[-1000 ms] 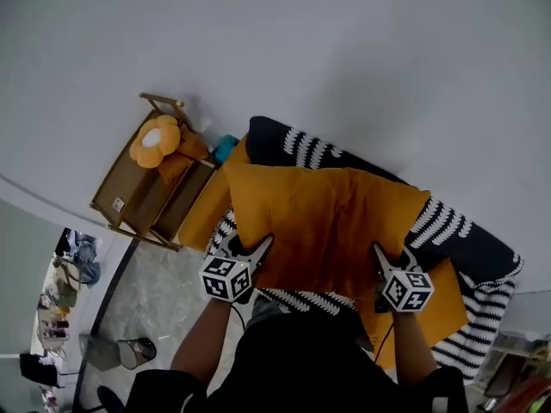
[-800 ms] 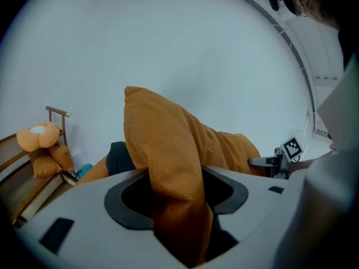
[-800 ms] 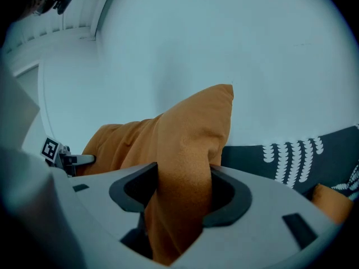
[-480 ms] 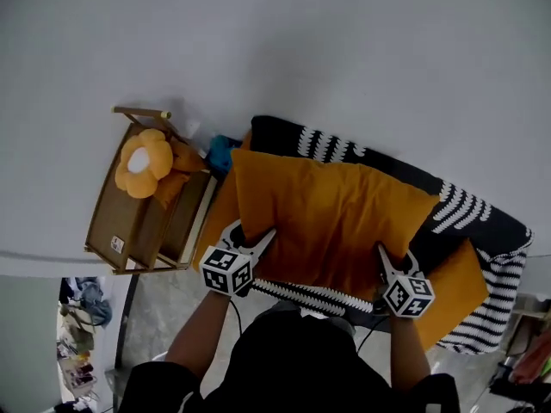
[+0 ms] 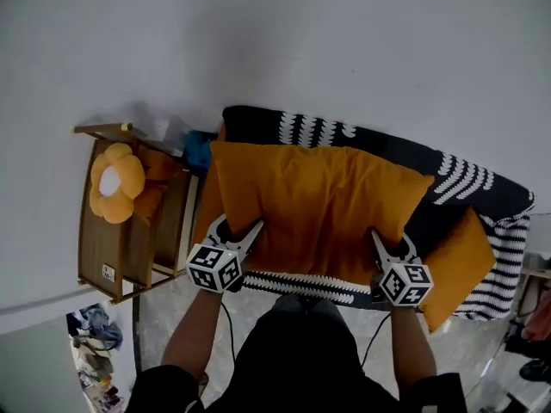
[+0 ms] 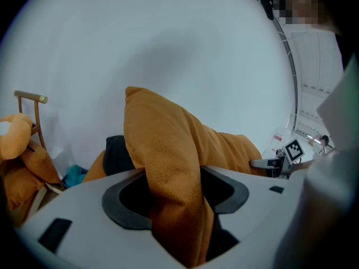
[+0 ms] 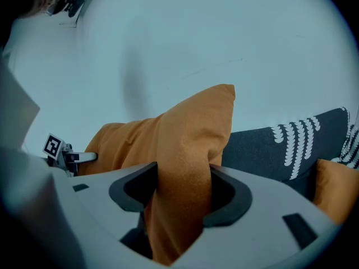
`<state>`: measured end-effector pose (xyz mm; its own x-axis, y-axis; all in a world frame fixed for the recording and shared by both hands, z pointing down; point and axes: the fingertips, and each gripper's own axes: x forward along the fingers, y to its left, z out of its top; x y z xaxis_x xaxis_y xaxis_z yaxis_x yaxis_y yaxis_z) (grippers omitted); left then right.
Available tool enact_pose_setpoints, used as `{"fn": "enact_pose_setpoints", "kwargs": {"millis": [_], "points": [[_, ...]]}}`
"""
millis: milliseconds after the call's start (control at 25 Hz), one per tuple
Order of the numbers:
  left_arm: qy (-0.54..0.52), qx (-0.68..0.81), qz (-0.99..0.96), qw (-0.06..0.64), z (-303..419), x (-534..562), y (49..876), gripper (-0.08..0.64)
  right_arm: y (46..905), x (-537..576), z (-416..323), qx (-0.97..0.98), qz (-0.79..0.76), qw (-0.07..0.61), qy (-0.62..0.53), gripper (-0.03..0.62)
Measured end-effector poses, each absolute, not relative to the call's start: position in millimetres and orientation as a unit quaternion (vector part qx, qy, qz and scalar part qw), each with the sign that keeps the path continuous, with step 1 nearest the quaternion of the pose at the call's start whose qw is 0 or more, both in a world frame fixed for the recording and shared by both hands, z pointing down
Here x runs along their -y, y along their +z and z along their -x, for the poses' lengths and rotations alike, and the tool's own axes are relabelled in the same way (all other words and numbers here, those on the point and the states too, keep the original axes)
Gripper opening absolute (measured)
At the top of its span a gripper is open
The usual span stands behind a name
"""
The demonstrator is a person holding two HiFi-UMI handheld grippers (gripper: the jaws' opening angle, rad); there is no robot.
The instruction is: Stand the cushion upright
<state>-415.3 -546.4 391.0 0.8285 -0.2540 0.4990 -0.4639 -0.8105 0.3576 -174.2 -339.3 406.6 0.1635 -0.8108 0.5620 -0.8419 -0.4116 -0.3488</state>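
Holding orange cushion by near corners: my left gripper pinches left corner, right gripper pinches right. Long side runs between them, top edge toward sofa.

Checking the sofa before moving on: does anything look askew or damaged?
Nothing damaged. The big orange cushion is only bunched at its near corners, where the left gripper and right gripper pinch it.

even, soft indoor light; strong fisheye bending with dark corners; near foreground slightly blurred.
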Motion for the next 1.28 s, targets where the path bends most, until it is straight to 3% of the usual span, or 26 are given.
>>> {"fn": "enact_pose_setpoints", "kwargs": {"millis": [480,1280], "points": [[0.225,0.166,-0.931,0.234,352.3,601.8,432.1,0.287,444.5,375.8,123.7,0.515,-0.782,0.042,0.347,0.265],[0.233,0.173,-0.927,0.237,317.7,674.9,506.9,0.327,507.5,433.3,79.5,0.495,-0.799,0.061,0.337,0.290]]}}
